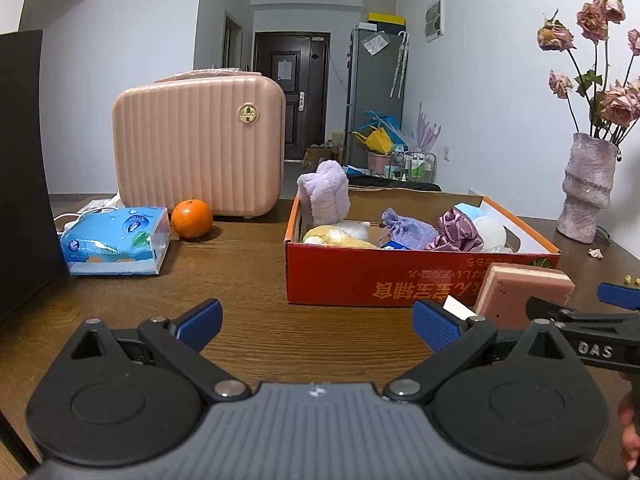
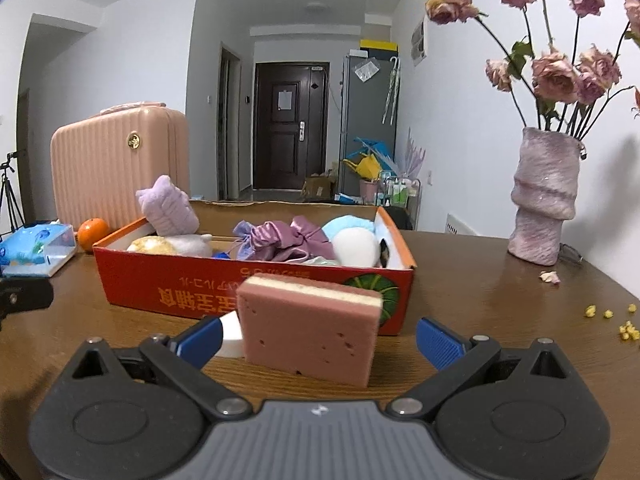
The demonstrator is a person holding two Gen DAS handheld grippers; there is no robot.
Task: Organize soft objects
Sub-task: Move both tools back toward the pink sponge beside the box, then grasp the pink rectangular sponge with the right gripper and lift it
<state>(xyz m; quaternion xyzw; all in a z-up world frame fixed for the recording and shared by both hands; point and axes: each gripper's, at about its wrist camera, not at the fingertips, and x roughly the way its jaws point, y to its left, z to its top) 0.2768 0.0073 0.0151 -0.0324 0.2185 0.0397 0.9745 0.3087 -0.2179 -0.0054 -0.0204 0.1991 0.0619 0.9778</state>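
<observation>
A pink rectangular sponge block with a cream top layer (image 2: 310,332) stands on edge on the brown wooden desk (image 2: 480,308), just before the red cardboard box (image 2: 168,284) of soft things. It looks light and squashy; its broad faces suit a gentle pinch. The right gripper (image 2: 318,338) is spread around it, seemingly untouching. The left gripper (image 1: 318,326) gapes empty.

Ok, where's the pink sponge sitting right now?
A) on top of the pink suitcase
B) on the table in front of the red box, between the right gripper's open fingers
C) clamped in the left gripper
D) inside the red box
B: the pink sponge stands on the table in front of the red box, between the right gripper's spread fingers, neither touching it.
</observation>
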